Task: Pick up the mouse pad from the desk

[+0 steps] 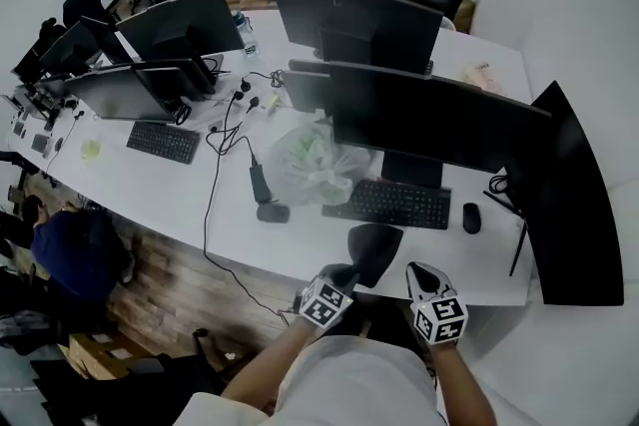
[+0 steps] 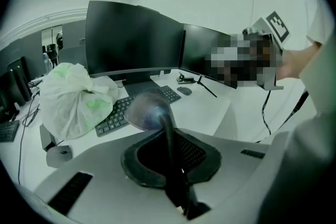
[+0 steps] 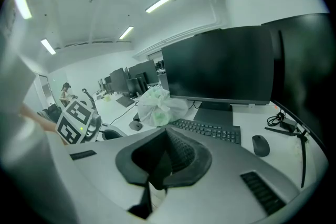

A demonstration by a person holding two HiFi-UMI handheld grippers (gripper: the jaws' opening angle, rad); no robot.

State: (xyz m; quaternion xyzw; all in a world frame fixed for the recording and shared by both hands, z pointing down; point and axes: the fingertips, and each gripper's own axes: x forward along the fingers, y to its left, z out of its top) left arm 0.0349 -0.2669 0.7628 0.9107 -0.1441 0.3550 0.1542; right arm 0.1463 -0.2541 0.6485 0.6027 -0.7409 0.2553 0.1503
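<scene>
head view: mouse pad point(image 1: 373, 247) over the near edge of the desk point(image 1: 250, 232), at 1 o'clock from left gripper point(image 1: 342, 276), 10 o'clock from right gripper point(image 1: 419, 274) | left gripper view alone: we see jaws clenched on the pad, upright | right gripper view: jaws together, empty

My left gripper point(image 1: 344, 276) and right gripper point(image 1: 423, 272) are pale grey shells with black textured jaw pads. Each carries a white cube point(image 1: 325, 302) printed with black square markers. I wear a white short-sleeved shirt point(image 1: 359, 379).
</scene>
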